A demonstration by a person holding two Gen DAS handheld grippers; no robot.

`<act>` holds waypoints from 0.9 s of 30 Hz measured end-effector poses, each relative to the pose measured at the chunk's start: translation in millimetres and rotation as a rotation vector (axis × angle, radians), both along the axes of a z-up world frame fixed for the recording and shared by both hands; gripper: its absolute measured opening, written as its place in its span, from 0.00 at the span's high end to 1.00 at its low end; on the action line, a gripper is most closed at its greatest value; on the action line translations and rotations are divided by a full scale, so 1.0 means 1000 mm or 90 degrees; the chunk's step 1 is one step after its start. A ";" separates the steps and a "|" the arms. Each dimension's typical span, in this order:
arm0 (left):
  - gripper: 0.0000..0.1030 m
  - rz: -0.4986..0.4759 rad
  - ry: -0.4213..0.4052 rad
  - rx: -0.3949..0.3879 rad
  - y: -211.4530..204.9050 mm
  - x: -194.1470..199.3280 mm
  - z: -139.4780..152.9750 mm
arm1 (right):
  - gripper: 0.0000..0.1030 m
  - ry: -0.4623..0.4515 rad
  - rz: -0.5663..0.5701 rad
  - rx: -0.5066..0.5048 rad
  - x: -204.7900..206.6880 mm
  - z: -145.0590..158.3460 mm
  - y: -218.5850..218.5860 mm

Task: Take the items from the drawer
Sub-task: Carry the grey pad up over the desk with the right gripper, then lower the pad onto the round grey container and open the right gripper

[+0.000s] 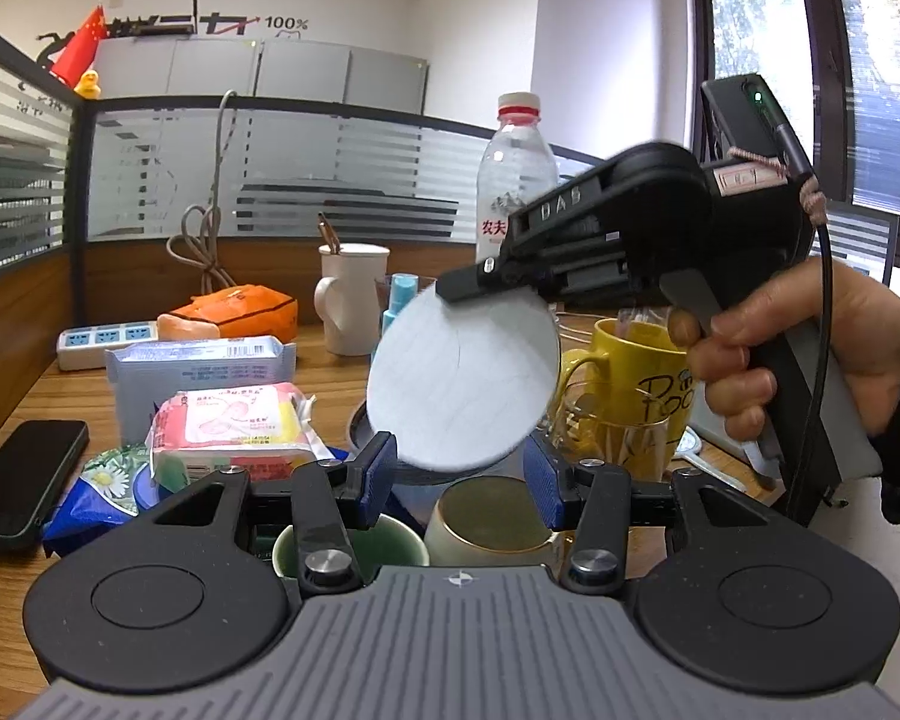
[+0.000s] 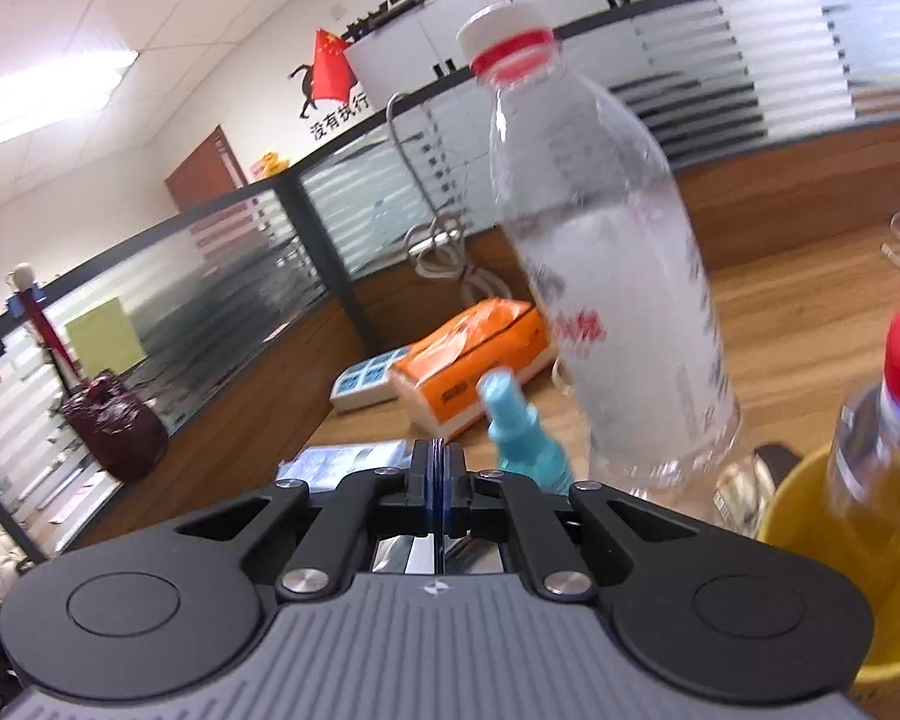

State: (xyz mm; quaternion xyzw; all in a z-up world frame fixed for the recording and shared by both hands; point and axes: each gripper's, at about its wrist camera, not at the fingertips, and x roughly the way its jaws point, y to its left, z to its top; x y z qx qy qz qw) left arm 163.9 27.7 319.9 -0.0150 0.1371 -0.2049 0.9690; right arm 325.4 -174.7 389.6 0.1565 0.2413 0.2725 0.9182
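Note:
In the left wrist view my right gripper [image 1: 450, 288] is shut on the upper rim of a round white disc [image 1: 462, 378] and holds it tilted in the air above the desk. My left gripper [image 1: 462, 480] is open and empty, its blue pads [image 1: 378, 474] just under the disc, above a green cup [image 1: 354, 546] and a beige cup [image 1: 492, 516]. In the right wrist view my right gripper [image 2: 438, 468] has its fingers pressed together; the disc shows only as a thin edge between them. No drawer is in view.
The wooden desk [image 1: 330, 372] holds a water bottle [image 1: 513, 180], a white mug [image 1: 354, 300], a yellow mug [image 1: 630, 372], a teal spray bottle [image 2: 525, 438], an orange tissue pack [image 1: 240, 315], a power strip [image 1: 105, 345], wipe packs [image 1: 234, 426] and a phone [image 1: 24, 468]. Glass partitions stand behind.

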 end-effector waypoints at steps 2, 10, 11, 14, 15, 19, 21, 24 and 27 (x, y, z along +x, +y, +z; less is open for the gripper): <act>0.52 0.001 0.004 0.001 0.001 0.002 -0.002 | 0.96 -0.009 -0.009 -0.022 0.003 -0.001 0.004; 0.51 0.006 0.011 0.005 0.001 0.004 -0.005 | 0.93 0.004 -0.007 -0.064 0.008 -0.013 0.014; 0.51 0.006 0.011 0.006 0.001 0.004 -0.004 | 0.91 0.003 -0.008 -0.062 0.007 -0.013 0.014; 0.48 0.009 0.012 0.006 0.002 0.002 -0.003 | 0.91 -0.004 -0.010 -0.060 0.001 -0.011 0.011; 0.48 0.011 0.012 0.007 0.002 0.001 -0.003 | 0.91 -0.006 -0.010 -0.059 -0.001 -0.010 0.010; 0.47 0.014 0.013 0.008 0.002 -0.002 -0.002 | 0.91 -0.011 -0.009 -0.055 -0.010 -0.005 0.005; 0.47 0.015 0.013 0.006 0.001 -0.005 -0.001 | 0.91 -0.011 -0.008 -0.054 -0.015 -0.003 0.001; 0.46 0.014 0.012 0.004 0.000 -0.009 0.000 | 0.91 -0.010 -0.004 -0.055 -0.023 -0.002 -0.003; 0.45 0.014 0.012 0.004 -0.002 -0.014 0.001 | 0.90 -0.009 -0.001 -0.057 -0.031 -0.002 -0.008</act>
